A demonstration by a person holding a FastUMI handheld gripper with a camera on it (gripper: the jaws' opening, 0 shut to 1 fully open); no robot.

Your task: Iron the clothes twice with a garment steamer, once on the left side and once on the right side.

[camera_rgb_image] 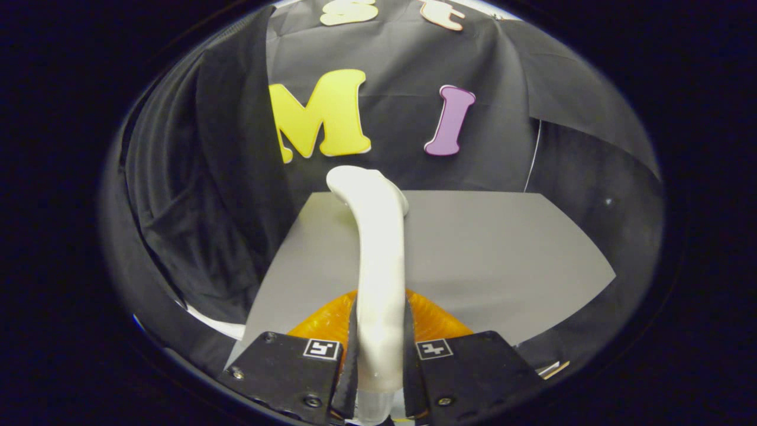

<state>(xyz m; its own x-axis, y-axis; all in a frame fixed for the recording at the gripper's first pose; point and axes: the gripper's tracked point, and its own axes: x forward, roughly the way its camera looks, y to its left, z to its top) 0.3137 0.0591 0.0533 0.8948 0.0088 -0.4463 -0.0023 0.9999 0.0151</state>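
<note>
A white garment steamer (378, 248) with a curved handle runs forward from between my fingers, its head tipped toward the back of a grey table (502, 248). Its orange translucent water tank (434, 319) shows just behind the fingers on both sides of the handle. My gripper (379, 361) is shut on the steamer's white handle, both fingers pressing its sides. A dark garment (201, 201) hangs to the left of the steamer, falling in folds beside the table's left edge.
The grey table surface spreads ahead and to the right of the steamer. A thin white cord (534, 154) hangs along the booth wall at the back right. A white curved edge (216, 322) shows under the garment's hem.
</note>
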